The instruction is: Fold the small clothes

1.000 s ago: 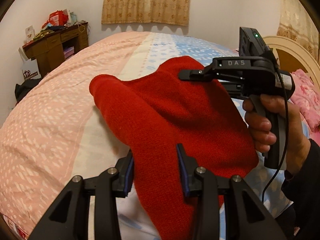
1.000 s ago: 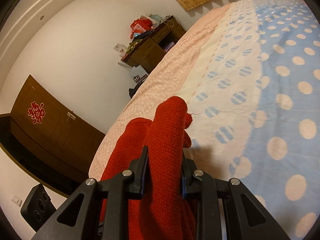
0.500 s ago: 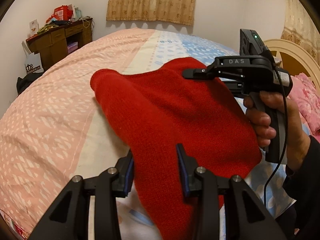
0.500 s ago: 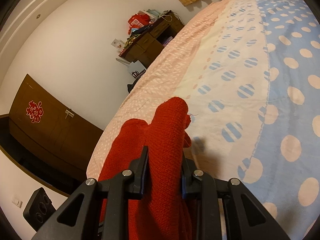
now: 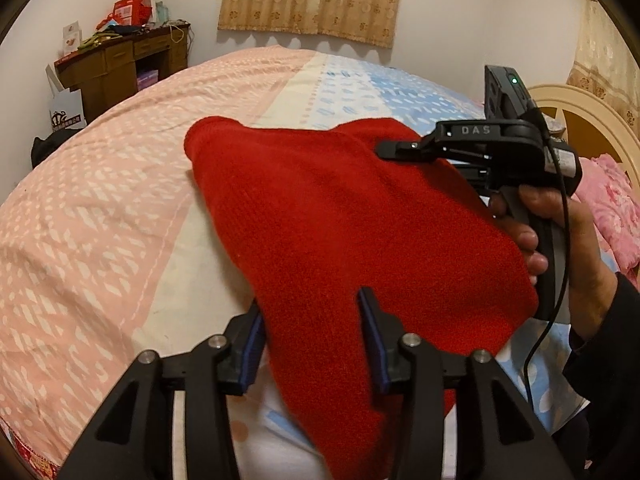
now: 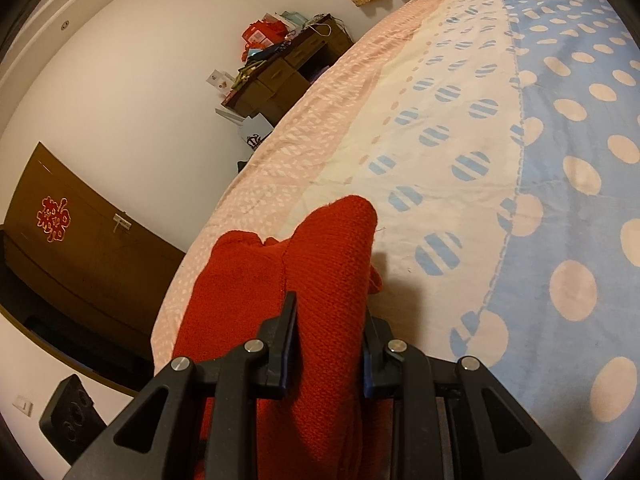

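The left gripper (image 5: 312, 340) fingers are opening around the red knit garment (image 5: 340, 220) — a release seems under way. The right gripper (image 6: 330, 344), at 3 o'clock in the left view, pinches its far edge as the garment has sunk toward the bed (image 5: 100, 200).

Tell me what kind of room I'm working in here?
Most likely a home bedroom: a large bed with a pink, cream and blue quilt fills the view, a wooden desk piled with clutter stands by the wall, and curtains hang behind.
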A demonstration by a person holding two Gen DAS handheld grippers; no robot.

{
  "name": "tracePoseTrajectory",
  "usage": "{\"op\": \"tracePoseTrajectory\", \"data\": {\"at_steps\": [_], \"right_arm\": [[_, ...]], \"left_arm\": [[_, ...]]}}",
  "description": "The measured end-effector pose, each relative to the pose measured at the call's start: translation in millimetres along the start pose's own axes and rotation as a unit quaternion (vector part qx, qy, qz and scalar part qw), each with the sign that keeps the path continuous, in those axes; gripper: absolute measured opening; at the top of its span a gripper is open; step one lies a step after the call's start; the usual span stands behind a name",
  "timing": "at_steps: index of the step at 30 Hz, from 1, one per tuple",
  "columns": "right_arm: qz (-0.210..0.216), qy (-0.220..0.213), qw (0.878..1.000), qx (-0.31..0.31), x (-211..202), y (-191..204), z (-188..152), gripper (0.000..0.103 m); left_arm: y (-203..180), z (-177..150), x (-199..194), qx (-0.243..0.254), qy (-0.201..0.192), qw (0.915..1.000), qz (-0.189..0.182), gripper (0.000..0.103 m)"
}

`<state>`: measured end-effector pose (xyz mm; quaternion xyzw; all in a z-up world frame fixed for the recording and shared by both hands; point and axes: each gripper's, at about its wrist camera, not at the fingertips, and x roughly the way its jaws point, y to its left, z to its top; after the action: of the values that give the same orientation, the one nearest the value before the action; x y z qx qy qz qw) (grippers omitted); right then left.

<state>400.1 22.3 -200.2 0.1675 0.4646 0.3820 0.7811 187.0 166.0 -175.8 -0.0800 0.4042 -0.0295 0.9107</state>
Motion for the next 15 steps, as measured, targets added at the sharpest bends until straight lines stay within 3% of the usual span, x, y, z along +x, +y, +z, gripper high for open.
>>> {"op": "tracePoseTrajectory", "data": {"at_steps": [15], "right_arm": [[-0.047,0.003,0.998,-0.029,2.7,5.8,-1.7,0.028]], "left_arm": [[1.1,5.1,-7.0,0.01,0.0,0.9993,0.035,0.068]]}}
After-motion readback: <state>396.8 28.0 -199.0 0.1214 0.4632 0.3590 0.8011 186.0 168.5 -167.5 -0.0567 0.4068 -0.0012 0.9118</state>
